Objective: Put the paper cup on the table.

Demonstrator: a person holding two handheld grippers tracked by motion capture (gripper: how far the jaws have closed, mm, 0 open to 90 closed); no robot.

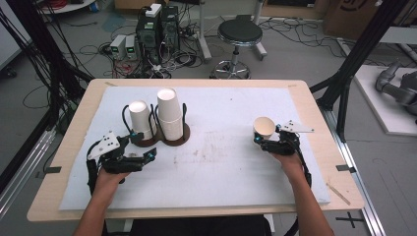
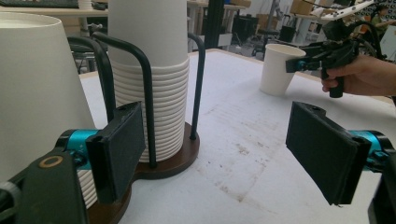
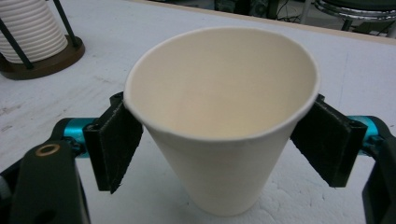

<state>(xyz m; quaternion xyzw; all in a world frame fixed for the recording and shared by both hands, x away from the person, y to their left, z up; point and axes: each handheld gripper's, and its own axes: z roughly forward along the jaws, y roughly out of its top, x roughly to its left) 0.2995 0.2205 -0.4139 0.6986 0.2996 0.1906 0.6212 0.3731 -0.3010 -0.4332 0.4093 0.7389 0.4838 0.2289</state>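
White paper cup (image 3: 219, 126) upright on counter (image 1: 236, 167), right side, between wide jaws of right gripper (image 1: 268, 137); pads flank it, grip looks released. Step: placing done, judged. Next: back gripper off without tipping cup. Left gripper (image 2: 219, 154) wide, empty, beside cup holder (image 1: 164, 140) with stacks; no obstruction near.

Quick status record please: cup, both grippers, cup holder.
cup: upright on the white mat, mouth up, empty
right gripper: jaws either side of the cup just under its rim; contact unclear
left gripper: open, nothing between the jaws, beside the holder
holder: dark wooden base with black rods, two stacks of upturned cups
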